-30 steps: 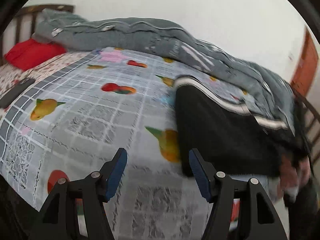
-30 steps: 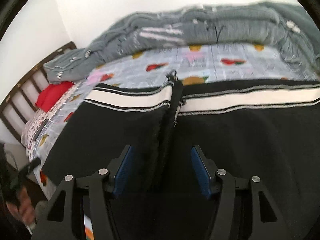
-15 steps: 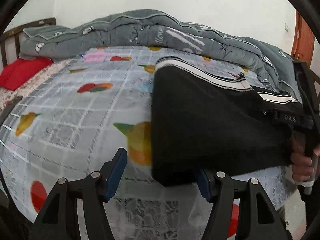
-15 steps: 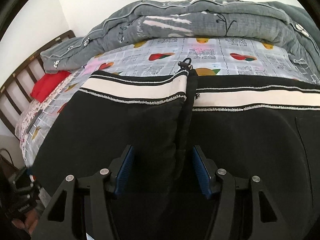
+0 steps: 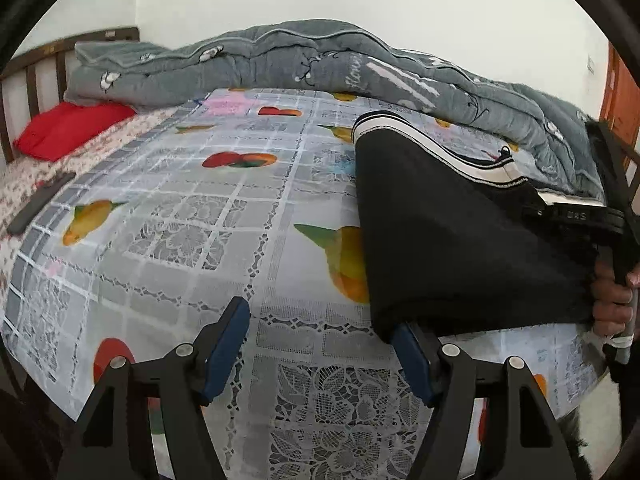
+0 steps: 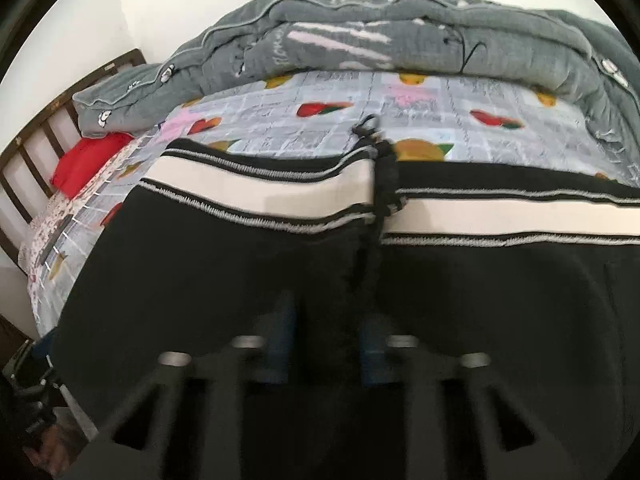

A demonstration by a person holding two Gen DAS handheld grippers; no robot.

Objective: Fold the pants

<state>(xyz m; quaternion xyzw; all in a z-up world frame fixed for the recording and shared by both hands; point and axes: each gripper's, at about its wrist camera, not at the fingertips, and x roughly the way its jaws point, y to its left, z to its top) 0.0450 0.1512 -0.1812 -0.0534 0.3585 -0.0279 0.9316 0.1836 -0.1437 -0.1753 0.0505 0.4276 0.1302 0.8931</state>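
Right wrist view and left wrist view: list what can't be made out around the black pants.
- Right wrist view: right gripper smeared by motion blur; jaws closing, pants between them, contact unclear.
- Right wrist view: pants' lower part cut off by the frame's edge.
- Left wrist view: left gripper's right finger tip hidden under the pants' corner; jaws opening.

The right gripper (image 6: 326, 350) jaws were closing on the black pants (image 6: 224, 280), whose 7 o'clock corner reached the left gripper (image 5: 320, 348).

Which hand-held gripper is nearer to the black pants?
Right. The right hand-held gripper is closing on the black pants; the left hand-held gripper is opening, with only the pants' edge over one finger.
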